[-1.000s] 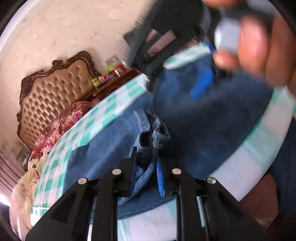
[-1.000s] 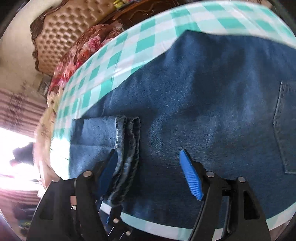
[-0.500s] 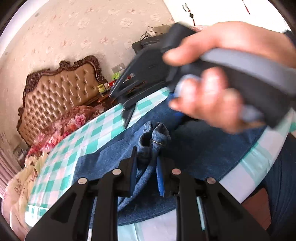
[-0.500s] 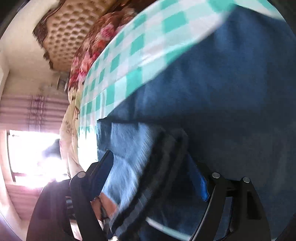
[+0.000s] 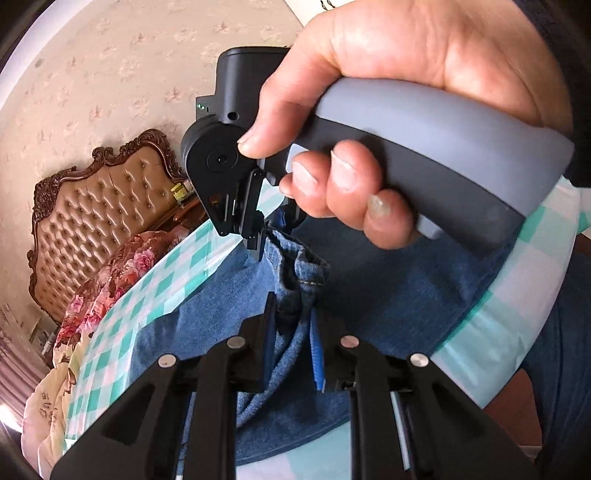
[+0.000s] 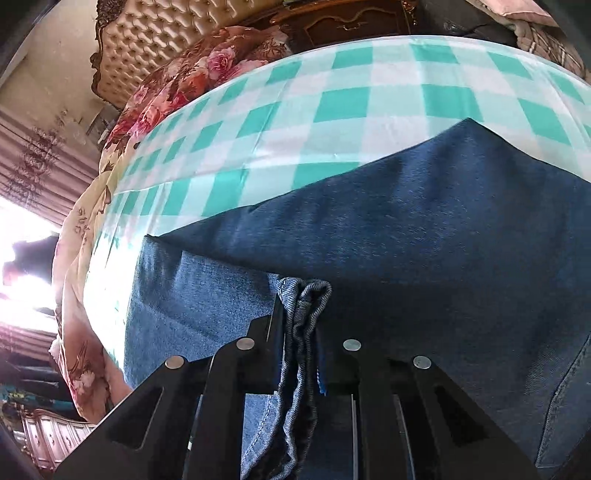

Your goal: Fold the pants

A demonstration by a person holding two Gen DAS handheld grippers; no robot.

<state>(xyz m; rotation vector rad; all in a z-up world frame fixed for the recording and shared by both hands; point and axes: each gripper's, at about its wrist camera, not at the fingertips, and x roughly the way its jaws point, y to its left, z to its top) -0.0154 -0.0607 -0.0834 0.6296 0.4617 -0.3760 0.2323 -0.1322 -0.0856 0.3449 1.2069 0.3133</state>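
Blue jeans [image 5: 388,288] lie spread over a table with a green-and-white checked cloth [image 5: 140,295]. My left gripper [image 5: 293,332] is shut on a bunched leg hem [image 5: 295,295] of the jeans, which rises between its blue pads. Just beyond it a hand [image 5: 369,110] holds my right gripper [image 5: 275,232] on the same raised hem. In the right wrist view my right gripper [image 6: 299,332] has its jaws closing, with the doubled hem [image 6: 303,302] pinched between the pads. The darker jeans body [image 6: 443,229] spreads behind on the checked cloth [image 6: 332,110].
A bed with a tufted brown headboard [image 5: 99,206] and floral bedding [image 5: 110,280] stands behind the table. A dark wooden cabinet [image 6: 351,22] is at the far edge. A bright window [image 6: 22,295] glares at the left. The person's dark trousers [image 5: 561,350] are by the table's near-right rim.
My right gripper's jaws went from wide apart to pinched on the hem. The hand with it came close in front of the left camera. The left gripper kept its hold.
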